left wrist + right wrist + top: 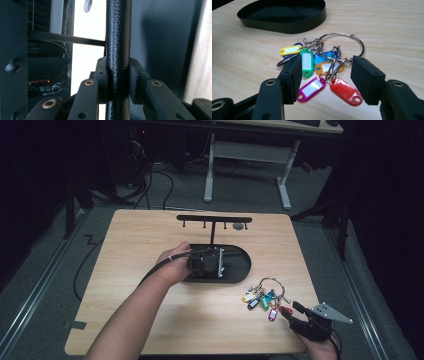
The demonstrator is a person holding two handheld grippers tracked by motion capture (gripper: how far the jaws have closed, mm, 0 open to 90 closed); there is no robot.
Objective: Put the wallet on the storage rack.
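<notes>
Two hand-held grippers are seen | left hand-held gripper [117, 75] is clamped on the stand's post [118, 37] mid-desk | right hand-held gripper [325, 72] is spread apart near the key ring [352, 41], near-right on the desk [150, 320] | bunch judged light, floppy; steel loop best gripped.

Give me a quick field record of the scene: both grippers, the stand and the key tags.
left gripper: shut on the stand's upright post
right gripper: open, jaws either side of the key tags, not gripping
key tags: bunch on a metal ring, lying on the table
stand: black, oval base, crossbar with hooks, nothing hung that I can see
</notes>
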